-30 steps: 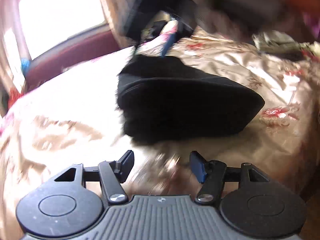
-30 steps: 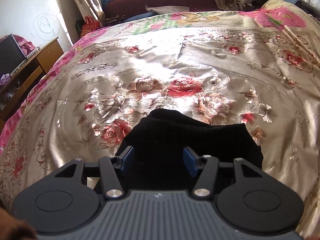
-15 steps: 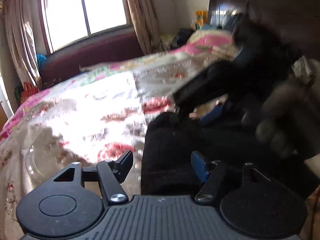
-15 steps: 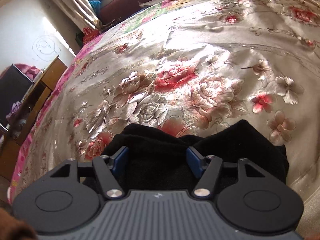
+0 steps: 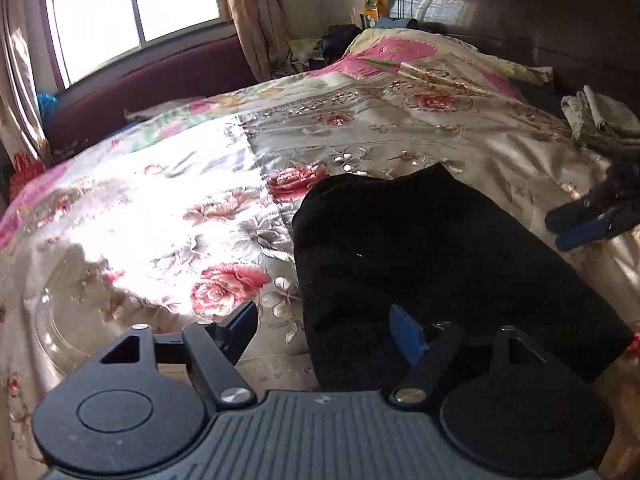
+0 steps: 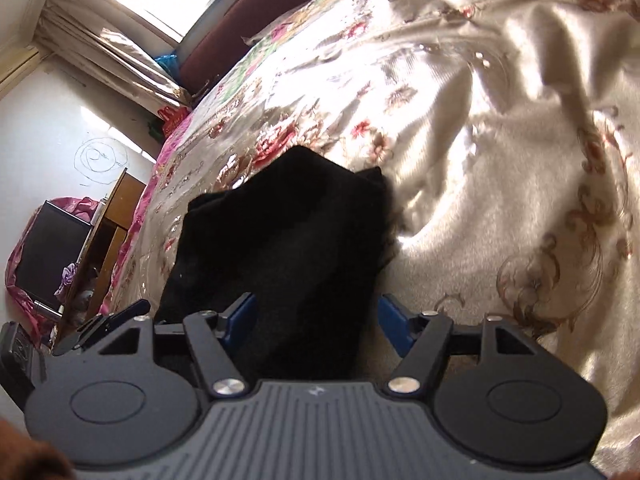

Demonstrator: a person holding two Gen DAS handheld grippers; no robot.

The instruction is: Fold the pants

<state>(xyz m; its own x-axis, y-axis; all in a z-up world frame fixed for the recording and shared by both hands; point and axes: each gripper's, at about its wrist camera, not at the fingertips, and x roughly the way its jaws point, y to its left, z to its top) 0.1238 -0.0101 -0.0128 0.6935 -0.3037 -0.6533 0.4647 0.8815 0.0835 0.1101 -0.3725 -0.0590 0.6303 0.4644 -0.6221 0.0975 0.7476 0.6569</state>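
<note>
- Black pants point(image 5: 432, 264) lie on the bed point(image 5: 152, 216) as a thick, compact bundle, several layers deep, with rounded folded edges showing at the far end in the left wrist view.
- Satin bedspread with red roses carries the bundle, which sits toward the near edge of the bed, close under both cameras.
- Left gripper point(image 5: 324, 334) hovers over the bundle's near left corner; its fingers are opening and already wide apart, one blue pad over bare bedspread and the other above the black cloth, pressing on nothing.
- Right gripper point(image 6: 314, 322) sits low at the bundle's near end; its fingers are opening too, as wide as they go, and the cloth lies loosely between the pads with no squeeze on it that I can see.
- Seen from the left wrist view, the right gripper's tips point(image 5: 592, 220) stand just beside the bundle's right side.
- Judging from this, the folding itself looks essentially done: the pants are down to a small packet and both grippers are letting go.
- What may be left is minor: the far edge looks a little uneven in the right wrist view, so a pat or a squaring-up could tidy it.
- A separate pale folded cloth point(image 5: 600, 124) lies near the headboard, well apart.
</note>
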